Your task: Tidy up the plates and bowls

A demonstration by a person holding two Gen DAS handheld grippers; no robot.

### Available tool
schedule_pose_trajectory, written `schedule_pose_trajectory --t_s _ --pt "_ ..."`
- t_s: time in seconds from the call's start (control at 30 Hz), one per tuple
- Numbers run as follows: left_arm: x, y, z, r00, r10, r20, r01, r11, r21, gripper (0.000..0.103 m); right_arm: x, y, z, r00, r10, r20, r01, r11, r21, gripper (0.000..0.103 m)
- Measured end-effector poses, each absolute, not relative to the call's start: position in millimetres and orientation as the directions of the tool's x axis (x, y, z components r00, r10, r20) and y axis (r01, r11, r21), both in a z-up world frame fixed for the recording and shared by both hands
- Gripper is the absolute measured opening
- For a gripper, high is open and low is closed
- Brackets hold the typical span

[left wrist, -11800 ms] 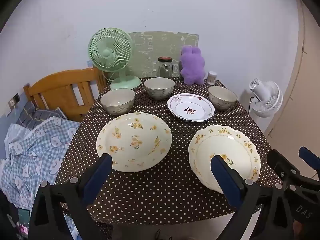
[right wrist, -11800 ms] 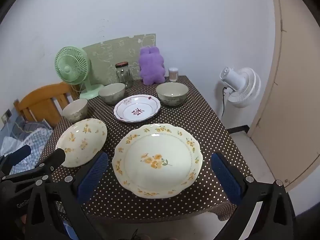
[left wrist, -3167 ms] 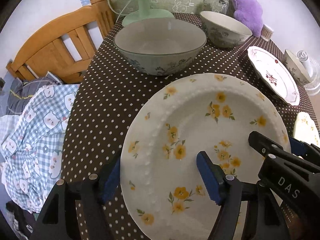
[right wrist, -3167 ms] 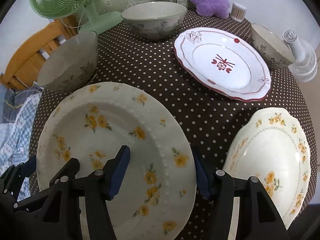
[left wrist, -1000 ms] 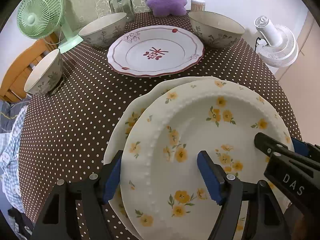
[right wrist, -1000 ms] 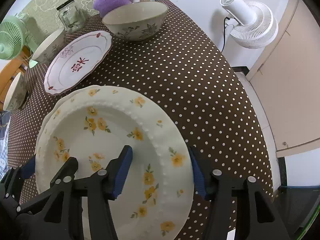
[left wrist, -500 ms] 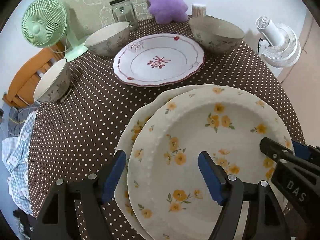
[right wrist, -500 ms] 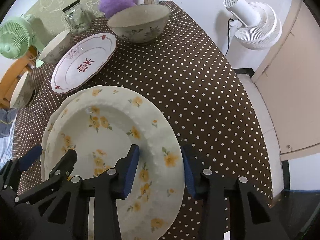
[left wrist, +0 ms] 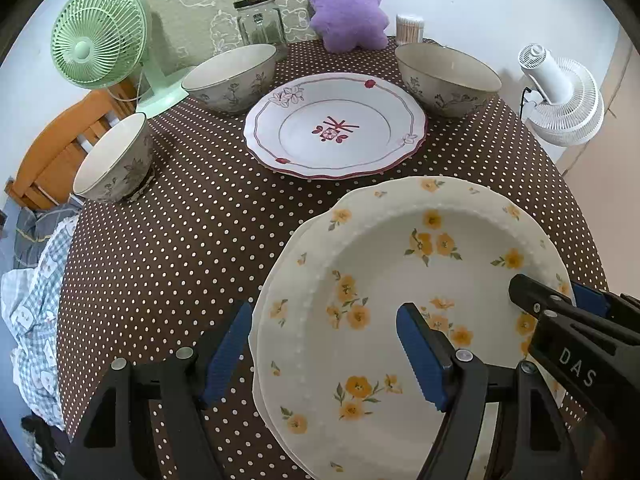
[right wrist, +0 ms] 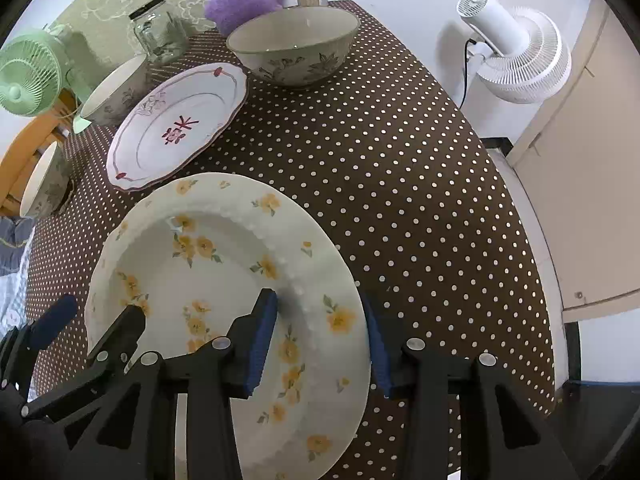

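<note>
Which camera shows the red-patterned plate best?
The left wrist view: the red-patterned plate sits near centre, seen whole and almost round, its rim and middle motif clear. The right wrist view also shows all of it, but off to the left, slanted and stretched.

We see bare tablecloth [left wrist: 168, 248] left of the stacked plates [left wrist: 400, 280] — open passage. Bowls [left wrist: 116, 160] and red-trimmed plate [left wrist: 336, 124] block beyond, seemingly.

home | dotted tablecloth [left wrist: 192, 240] | plush toy [left wrist: 346, 4] | wooden chair [left wrist: 52, 152] | desk fan [left wrist: 98, 36]
</note>
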State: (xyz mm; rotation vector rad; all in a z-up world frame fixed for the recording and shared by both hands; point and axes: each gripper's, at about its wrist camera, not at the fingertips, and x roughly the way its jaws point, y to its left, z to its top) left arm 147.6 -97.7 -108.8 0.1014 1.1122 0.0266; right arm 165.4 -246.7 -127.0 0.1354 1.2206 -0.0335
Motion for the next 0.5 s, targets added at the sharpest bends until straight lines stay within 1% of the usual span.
schedule_pose_trajectory --t_s 0.17,0.27,0.4,0.5 --pt "148.4 -92.1 -109.9 0.436 0.072 -0.897 0.032 0.995 0.095 0.077 167.8 -241.7 -130.7 0.338 0.015 -0.941 0.124 0.990 0.060 0.051" --pt "149.1 -86.7 -111.0 0.429 0.071 -0.900 0.030 0.995 0.093 0.077 170.0 -234.3 -133.0 0.337 -0.023 -0.941 0.135 0.991 0.024 0.056" --pt "151.8 -80.5 -110.3 0.422 0.052 -0.905 0.039 0.996 0.076 0.077 173.1 -225.4 -136.2 0.329 -0.046 -0.943 0.128 0.992 -0.004 0.069" --pt "154.1 -76.7 -104.0 0.427 0.016 -0.904 0.066 0.997 0.049 0.079 173.2 -222.2 -135.6 0.329 -0.064 -0.942 0.128 0.992 -0.022 0.070"
